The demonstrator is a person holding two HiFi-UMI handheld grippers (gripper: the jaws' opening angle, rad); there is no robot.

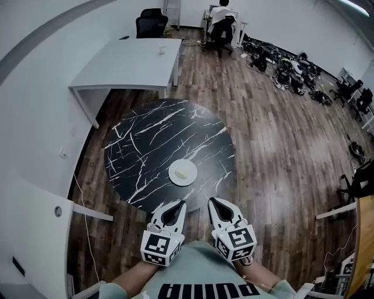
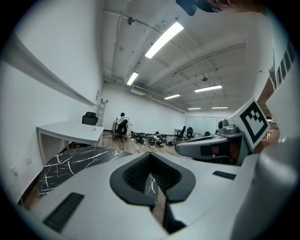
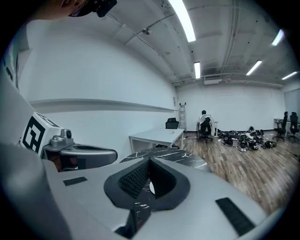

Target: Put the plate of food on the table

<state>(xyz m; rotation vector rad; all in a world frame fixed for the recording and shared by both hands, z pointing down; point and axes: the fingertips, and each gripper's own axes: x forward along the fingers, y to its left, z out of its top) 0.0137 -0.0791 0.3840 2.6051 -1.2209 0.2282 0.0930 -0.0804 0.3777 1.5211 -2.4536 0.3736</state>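
Note:
A white plate [image 1: 183, 173] with a pale piece of food on it rests on the round black marble table [image 1: 146, 146], near the table's front edge. My left gripper [image 1: 178, 205] and right gripper [image 1: 214, 202] hover side by side just in front of the table, short of the plate and close to my body. Both are shut with nothing in them. In the left gripper view the left gripper [image 2: 151, 157] points over the table [image 2: 75, 161]. In the right gripper view a sliver of the plate [image 3: 151, 188] shows through the hollow of the right gripper [image 3: 150, 161].
A white desk [image 1: 131, 61] stands beyond the round table, with a black chair [image 1: 152, 23] behind it. A person [image 1: 222, 17] sits at the far wall. Equipment [image 1: 286, 67] lies piled on the wood floor at the right. A white cabinet [image 1: 35, 233] stands at my left.

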